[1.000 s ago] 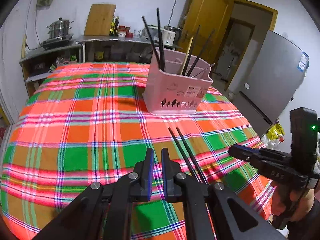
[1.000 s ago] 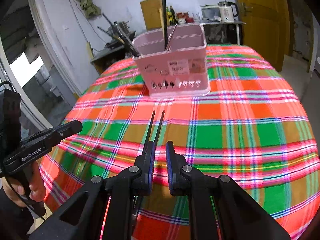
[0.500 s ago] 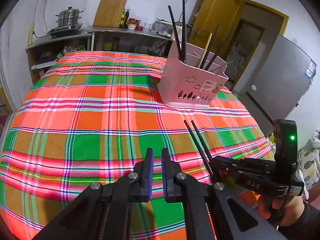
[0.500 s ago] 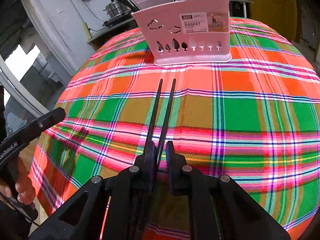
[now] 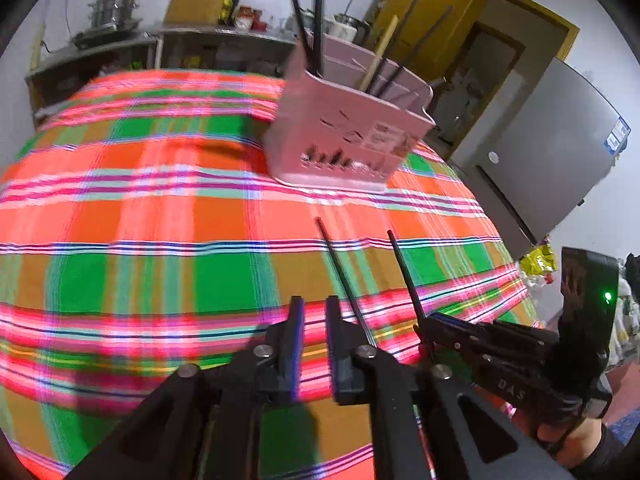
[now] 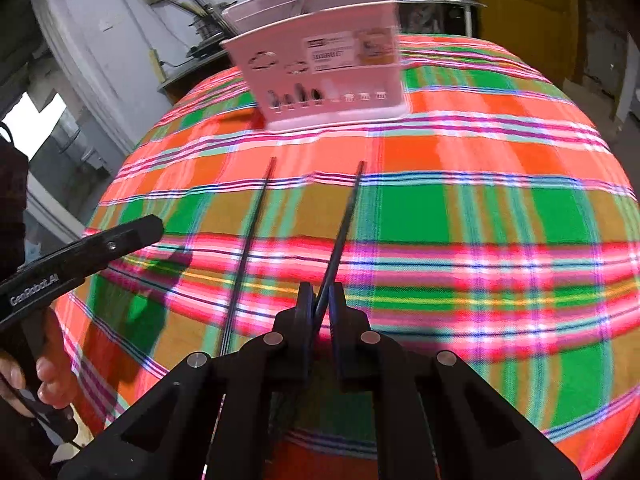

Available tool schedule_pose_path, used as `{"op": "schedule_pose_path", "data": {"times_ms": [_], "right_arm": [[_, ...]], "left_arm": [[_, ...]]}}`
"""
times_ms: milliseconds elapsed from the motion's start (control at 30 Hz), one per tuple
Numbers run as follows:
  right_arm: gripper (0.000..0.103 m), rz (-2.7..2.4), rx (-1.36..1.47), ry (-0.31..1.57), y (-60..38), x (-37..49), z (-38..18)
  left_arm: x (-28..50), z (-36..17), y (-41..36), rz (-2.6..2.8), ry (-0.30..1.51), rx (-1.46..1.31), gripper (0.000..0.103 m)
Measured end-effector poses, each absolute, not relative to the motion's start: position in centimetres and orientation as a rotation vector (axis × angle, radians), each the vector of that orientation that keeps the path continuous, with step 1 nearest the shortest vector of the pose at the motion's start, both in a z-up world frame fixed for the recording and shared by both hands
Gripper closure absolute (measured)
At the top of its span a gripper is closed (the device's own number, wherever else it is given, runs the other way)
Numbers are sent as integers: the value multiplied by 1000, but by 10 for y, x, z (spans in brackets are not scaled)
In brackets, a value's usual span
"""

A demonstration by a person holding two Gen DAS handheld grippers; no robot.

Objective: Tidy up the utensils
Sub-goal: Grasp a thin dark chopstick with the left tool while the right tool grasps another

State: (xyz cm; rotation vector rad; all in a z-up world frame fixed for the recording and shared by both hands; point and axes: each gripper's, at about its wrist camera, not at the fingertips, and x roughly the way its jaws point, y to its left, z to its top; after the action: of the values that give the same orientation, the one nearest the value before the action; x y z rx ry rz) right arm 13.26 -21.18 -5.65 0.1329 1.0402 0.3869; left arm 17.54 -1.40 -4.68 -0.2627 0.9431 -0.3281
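Now right gripper (image 6: 321,300) closing on chopstick (image 6: 344,224).

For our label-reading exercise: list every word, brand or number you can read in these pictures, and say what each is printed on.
"GenRobot.AI": on the left tool's arm.
"DAS": on the right tool's arm.
Sticker on the pink utensil basket: too blurred to read.
Sticker on the grey fridge: too small to read.

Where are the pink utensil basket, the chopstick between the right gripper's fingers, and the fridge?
pink utensil basket (image 6: 320,76): right wrist view, front wall.
chopstick (image 6: 344,228): right wrist view, mid-shaft.
fridge (image 5: 552,152): left wrist view, door panel.
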Motion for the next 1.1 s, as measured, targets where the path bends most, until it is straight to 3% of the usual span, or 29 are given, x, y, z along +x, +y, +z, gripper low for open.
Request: {"op": "schedule_pose_path", "data": {"times_ms": [33, 100, 367, 400, 500, 700, 833, 1100], "right_arm": [[95, 382, 140, 1040, -216, 132, -57], [95, 362, 151, 1043, -230, 130, -56], [95, 350, 176, 1044, -256, 126, -56], [95, 353, 174, 1044, -256, 126, -56], [95, 358, 178, 1043, -259, 125, -56], [95, 347, 182, 1042, -259, 127, -54], [84, 331, 203, 1029, -260, 138, -49], [84, 299, 198, 1072, -255, 171, -56]], "left_arm": [[178, -49, -18, -330, 949, -263, 78], [187, -53, -31, -344, 964, -272, 74], [206, -72, -68, -298, 1017, -181, 73], [206, -72, -70, -294, 1004, -160, 74], [202, -74, -72, -257, 1008, -87, 92], [191, -72, -45, -247, 1018, -128, 93], [190, -70, -35, -255, 1039, -155, 93], [209, -72, -39, -239, 1071, -154, 93]]}}
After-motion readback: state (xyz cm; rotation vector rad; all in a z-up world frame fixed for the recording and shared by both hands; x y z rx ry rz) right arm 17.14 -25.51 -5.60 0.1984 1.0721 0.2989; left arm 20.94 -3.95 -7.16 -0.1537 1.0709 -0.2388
